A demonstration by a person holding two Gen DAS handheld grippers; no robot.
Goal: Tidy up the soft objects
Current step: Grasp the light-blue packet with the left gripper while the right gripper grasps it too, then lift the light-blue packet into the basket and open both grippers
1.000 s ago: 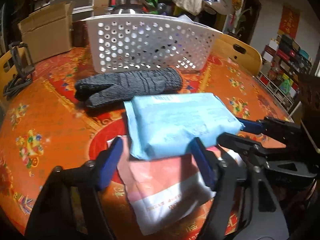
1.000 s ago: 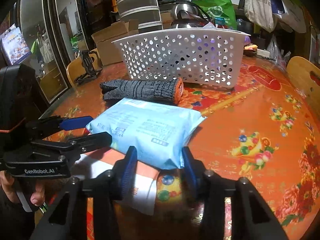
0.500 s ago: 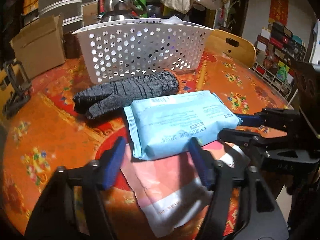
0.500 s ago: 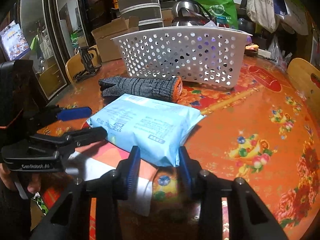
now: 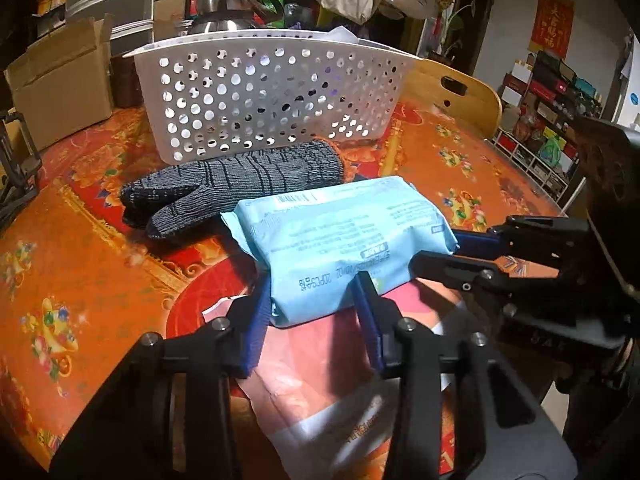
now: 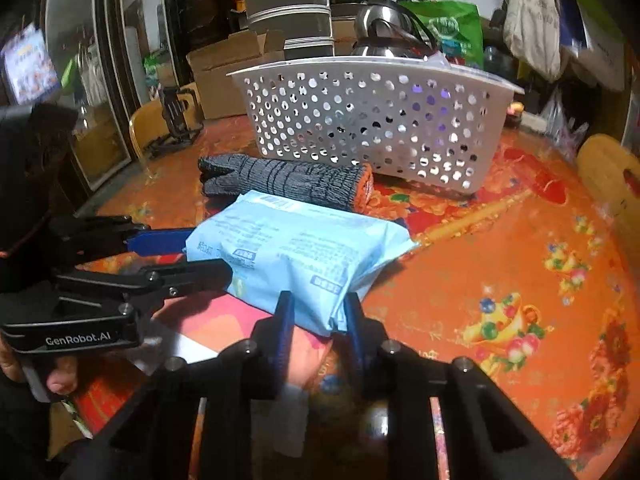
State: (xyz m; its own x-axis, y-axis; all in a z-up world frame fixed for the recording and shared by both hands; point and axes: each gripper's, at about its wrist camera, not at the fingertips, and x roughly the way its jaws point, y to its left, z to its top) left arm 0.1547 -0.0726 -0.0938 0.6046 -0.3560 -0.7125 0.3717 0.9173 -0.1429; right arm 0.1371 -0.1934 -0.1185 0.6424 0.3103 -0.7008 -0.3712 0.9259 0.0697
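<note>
1. Both claws tilt down toward the orange flowered tabletop (image 5: 80,264) and meet on one light blue soft pack (image 5: 340,236), each at a different end.
2. The left claw (image 5: 312,300) has its blue pads on either side of the pack's near end, at about 6 o'clock in its own view; its jaws are closing, narrow, and pressing into the wrapper.
3. The right claw (image 6: 318,316) pinches a corner of the same pack (image 6: 296,248) at 6 o'clock of its view; its jaws are closing too, and the plastic bunches between the pads.
4. The pack lies partly on a pink and white flat pouch (image 5: 320,392), which rests on the tabletop under the left claw.
5. A dark grey knitted glove (image 5: 240,184) lies just beyond the pack at 12 o'clock, close against the front wall of the white perforated basket (image 5: 272,100).
6. I cannot tell what is in the basket; only a pale sheet edge (image 5: 340,34) peeks over its far rim.
7. The right wrist view alone shows the glove's orange cuff (image 6: 366,188) clearly, and a person's fingers (image 6: 60,376) wrapped around the left gripper's handle at 8 o'clock.
8. The left wrist view alone shows the printed text on the pouch, plus a wooden chair back (image 5: 452,92) at 2 o'clock behind the basket.
</note>
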